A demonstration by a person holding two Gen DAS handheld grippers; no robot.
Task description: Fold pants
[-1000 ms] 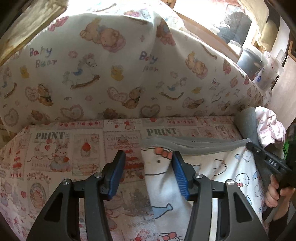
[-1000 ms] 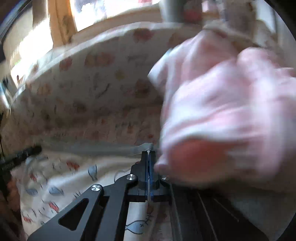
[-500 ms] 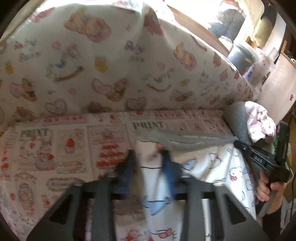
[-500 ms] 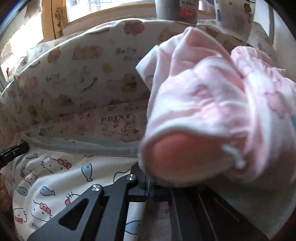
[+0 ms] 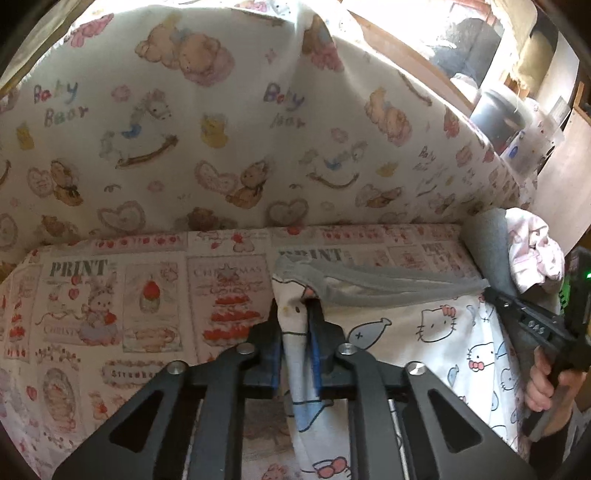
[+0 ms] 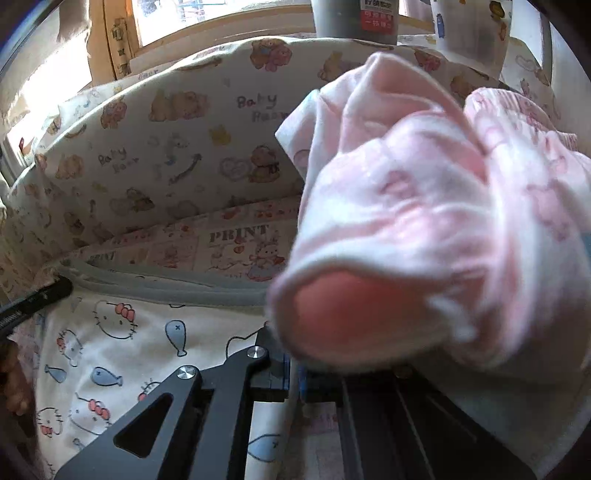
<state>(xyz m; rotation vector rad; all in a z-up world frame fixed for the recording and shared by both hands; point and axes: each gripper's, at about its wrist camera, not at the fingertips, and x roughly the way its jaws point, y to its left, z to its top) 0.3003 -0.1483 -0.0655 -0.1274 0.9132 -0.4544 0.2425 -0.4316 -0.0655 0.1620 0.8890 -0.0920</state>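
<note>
Closing in since a second ago, left gripper [image 5: 295,332] now pinches the pants [image 5: 424,332] corner, right gripper [image 6: 291,373] clamps its edge too; uneven lift could skew the fold.

both wrist views low, close, facing headboard, sharing pants [image 5: 424,325] waistband

We see the pants [image 5: 436,332] lying flat on the printed sheet [image 5: 110,314], their waistband [image 5: 388,284] at the far edge, nearest the upright cushion [image 5: 221,129] behind. Our left gripper [image 5: 295,332] sits at the pants' left edge, our right gripper [image 5: 532,328] at the waistband's right end. A crumpled garment [image 6: 443,236] lies right of the pants, over our right gripper. Containers [image 6: 354,16] stand on the ledge behind the cushion.
</note>
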